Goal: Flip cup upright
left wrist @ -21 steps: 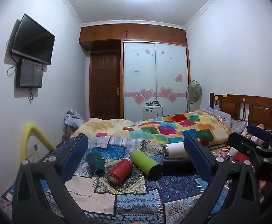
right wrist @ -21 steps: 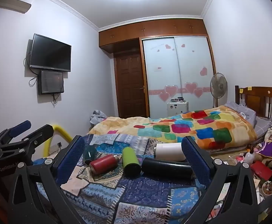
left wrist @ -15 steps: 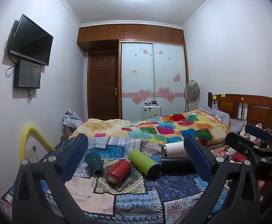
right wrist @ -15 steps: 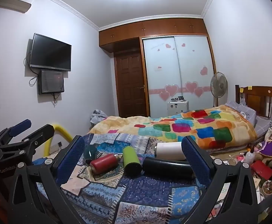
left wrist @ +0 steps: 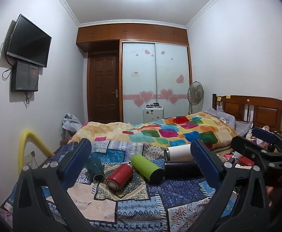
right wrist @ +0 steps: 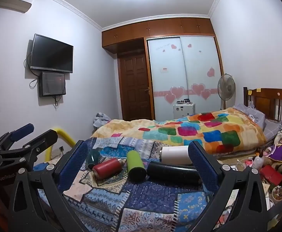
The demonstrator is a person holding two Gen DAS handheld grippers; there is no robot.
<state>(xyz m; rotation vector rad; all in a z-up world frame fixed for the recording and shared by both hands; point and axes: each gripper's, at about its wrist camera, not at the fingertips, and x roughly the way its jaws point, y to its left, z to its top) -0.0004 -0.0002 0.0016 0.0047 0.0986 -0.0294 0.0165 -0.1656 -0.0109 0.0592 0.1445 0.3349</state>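
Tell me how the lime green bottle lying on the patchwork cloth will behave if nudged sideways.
The lime green cylindrical bottle lies on its side, so it will probably roll. The soft patchwork cloth may slow it. The red bottle close beside it would likely stop it that way. Its smooth surface looks slippery.

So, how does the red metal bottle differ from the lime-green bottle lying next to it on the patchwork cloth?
The red metal bottle looks shorter and narrows to a neck at its far end; the lime-green bottle is a longer, straight cylinder. The red one shows a silvery base toward the camera; the green one's near end is dark. Both lie on their sides on the patchwork cloth, neither gripped.
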